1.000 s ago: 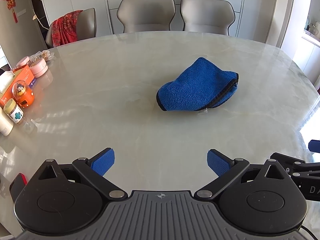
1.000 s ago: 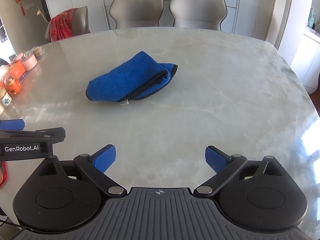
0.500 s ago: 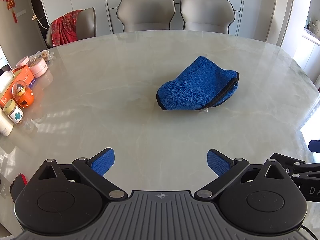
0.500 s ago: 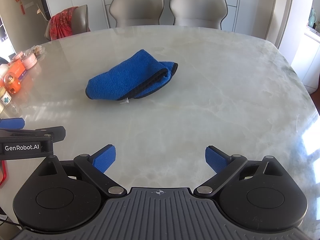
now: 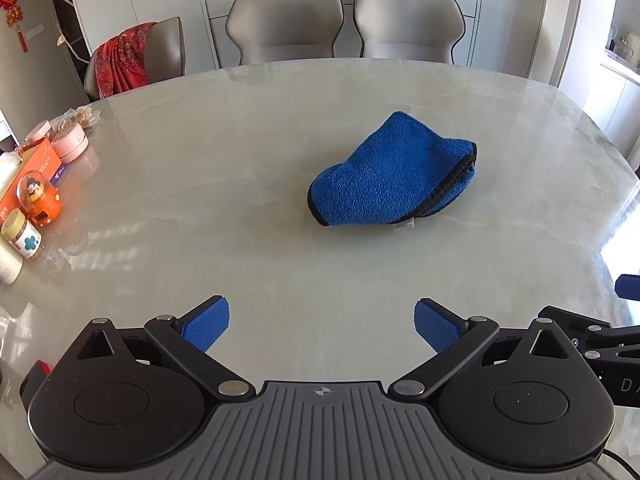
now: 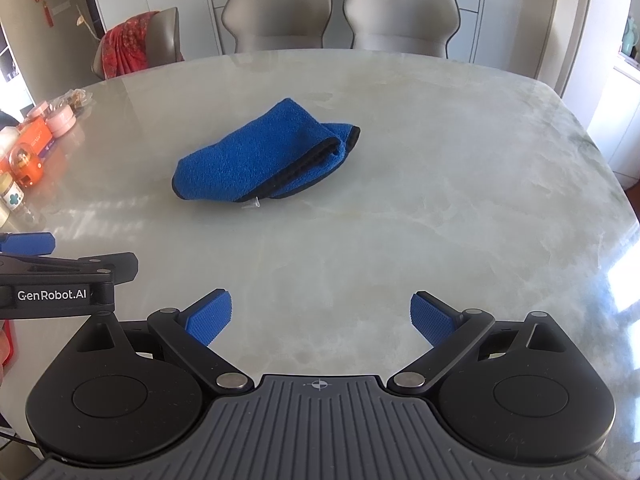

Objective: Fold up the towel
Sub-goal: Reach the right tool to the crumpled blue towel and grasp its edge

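A blue towel (image 5: pixel 390 176) with a black edge lies bunched in a loose fold on the pale marble table (image 5: pixel 200 184); a small white tag sticks out at its near edge. It also shows in the right wrist view (image 6: pixel 264 156). My left gripper (image 5: pixel 321 325) is open and empty, well short of the towel, which lies ahead and a little to the right. My right gripper (image 6: pixel 321 319) is open and empty, with the towel ahead and to the left. The left gripper's side shows at the left of the right wrist view (image 6: pixel 60 276).
Jars, an orange toy and an orange box (image 5: pixel 32 184) crowd the table's left edge. Two grey chairs (image 5: pixel 344 24) stand at the far side, and a third chair with a red cloth (image 5: pixel 128 58) at the far left.
Both views have shifted slightly; the towel sits a touch higher in the frames. The towel itself has not moved and both grippers stay open.
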Available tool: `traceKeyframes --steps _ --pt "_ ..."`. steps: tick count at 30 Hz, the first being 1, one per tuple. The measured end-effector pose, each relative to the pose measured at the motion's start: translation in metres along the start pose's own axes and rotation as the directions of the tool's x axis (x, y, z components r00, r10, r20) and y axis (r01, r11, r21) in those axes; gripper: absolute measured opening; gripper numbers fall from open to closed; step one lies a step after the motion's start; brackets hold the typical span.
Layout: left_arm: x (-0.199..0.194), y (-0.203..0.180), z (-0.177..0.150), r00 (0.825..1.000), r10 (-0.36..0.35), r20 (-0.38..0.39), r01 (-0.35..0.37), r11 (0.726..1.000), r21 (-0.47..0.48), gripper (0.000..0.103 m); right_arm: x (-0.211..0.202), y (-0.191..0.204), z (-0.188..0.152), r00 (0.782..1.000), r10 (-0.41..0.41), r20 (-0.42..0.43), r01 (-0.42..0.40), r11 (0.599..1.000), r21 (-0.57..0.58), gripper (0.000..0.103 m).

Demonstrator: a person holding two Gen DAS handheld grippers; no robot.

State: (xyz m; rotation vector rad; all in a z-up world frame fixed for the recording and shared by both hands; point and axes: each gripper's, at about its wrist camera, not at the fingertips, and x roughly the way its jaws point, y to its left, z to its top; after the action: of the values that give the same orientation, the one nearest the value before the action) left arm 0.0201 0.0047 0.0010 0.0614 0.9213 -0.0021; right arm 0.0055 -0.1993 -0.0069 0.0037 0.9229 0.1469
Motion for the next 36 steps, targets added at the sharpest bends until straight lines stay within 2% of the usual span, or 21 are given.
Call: traceKeyframes --steps 4,9,11,13,16,20,24,25,32,36 --pt "0.003 0.002 0.011 1.000 -0.003 0.026 0.003 1.000 0.008 0.101 -0.003 -0.009 0.008 0.997 0.047 0.066 -0.048 0.999 0.012 0.097" --pt "0.013 0.014 0.023 0.996 -0.062 0.060 0.063 0.998 -0.019 0.101 -0.002 -0.026 0.026 0.982 0.098 0.164 -0.103 0.994 0.021 0.096" --pt "0.020 0.018 0.027 0.995 -0.078 0.068 0.080 0.996 -0.027 0.101 0.002 -0.032 0.033 0.971 0.138 0.197 -0.143 0.990 0.014 0.089" --pt "0.029 0.021 0.031 0.994 -0.085 0.071 0.087 0.996 -0.031 0.101 0.009 -0.038 0.040 0.963 0.179 0.203 -0.187 0.982 0.022 0.072" --pt "0.043 0.021 0.035 0.994 -0.076 0.073 0.078 0.997 -0.013 0.101 0.027 -0.046 0.054 0.952 0.239 0.190 -0.252 0.966 0.049 0.062" --pt "0.059 0.019 0.040 0.994 -0.058 0.089 0.055 0.998 0.036 0.099 0.056 -0.052 0.067 0.934 0.307 0.181 -0.324 0.943 0.075 0.055" --pt "0.075 0.019 0.043 0.994 -0.060 0.090 0.054 0.996 0.064 0.094 0.084 -0.050 0.077 0.927 0.341 0.156 -0.355 0.932 0.071 0.028" --pt "0.079 0.020 0.043 0.994 -0.063 0.086 0.058 0.997 0.058 0.094 0.094 -0.049 0.079 0.925 0.352 0.145 -0.365 0.928 0.072 0.025" --pt "0.091 0.026 0.040 0.996 -0.061 0.063 0.059 0.998 0.022 0.094 0.139 -0.049 0.085 0.927 0.365 0.087 -0.375 0.913 0.163 0.025" --pt "0.094 0.027 0.037 0.996 -0.063 0.059 0.062 0.998 0.015 0.094 0.158 -0.051 0.087 0.919 0.386 0.084 -0.394 0.892 0.223 0.025"
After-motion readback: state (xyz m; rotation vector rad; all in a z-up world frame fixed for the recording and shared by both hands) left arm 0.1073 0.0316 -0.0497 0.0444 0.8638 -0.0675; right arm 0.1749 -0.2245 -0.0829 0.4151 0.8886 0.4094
